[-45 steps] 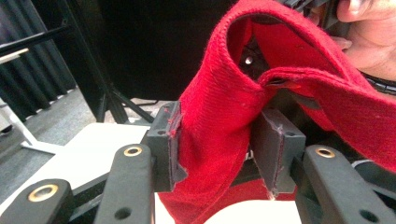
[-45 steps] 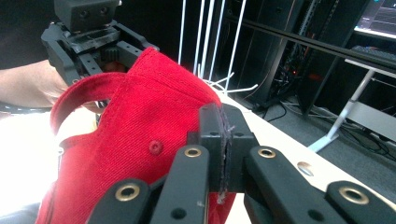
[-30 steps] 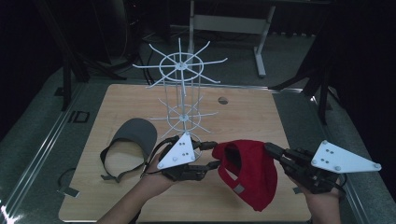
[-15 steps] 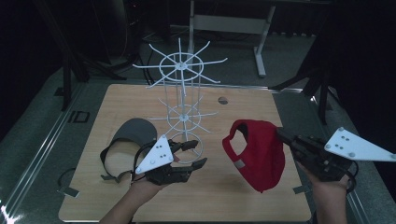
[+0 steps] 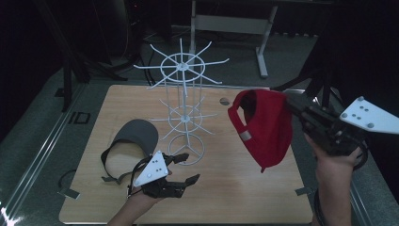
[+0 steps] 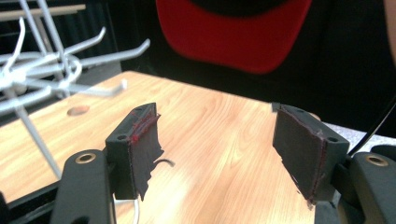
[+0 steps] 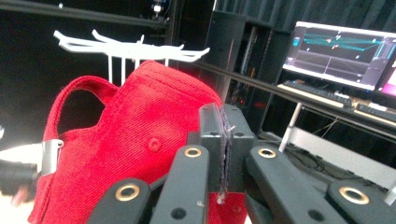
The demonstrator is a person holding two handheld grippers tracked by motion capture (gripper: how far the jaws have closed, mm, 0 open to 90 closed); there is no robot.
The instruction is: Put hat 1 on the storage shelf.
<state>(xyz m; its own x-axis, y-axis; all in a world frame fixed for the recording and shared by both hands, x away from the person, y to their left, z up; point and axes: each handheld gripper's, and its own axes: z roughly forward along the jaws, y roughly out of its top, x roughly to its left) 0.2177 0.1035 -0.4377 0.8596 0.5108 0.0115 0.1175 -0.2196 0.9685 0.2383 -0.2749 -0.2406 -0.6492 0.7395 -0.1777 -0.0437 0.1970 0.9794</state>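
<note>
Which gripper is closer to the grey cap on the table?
Left. The left gripper sits low over the table just beside the grey cap, jaws open. The right gripper is far across, holding up the red cap.

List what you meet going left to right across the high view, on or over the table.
Grey cap → left gripper, low over the table with open jaws → white wire rack → red cap, held up → right gripper shut on it.

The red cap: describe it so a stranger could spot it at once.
Start at the white wire rack standing on the wooden table. To its right, the red cap hangs in the air, pinched by the right gripper. The grey cap lies flat on the table.
</note>
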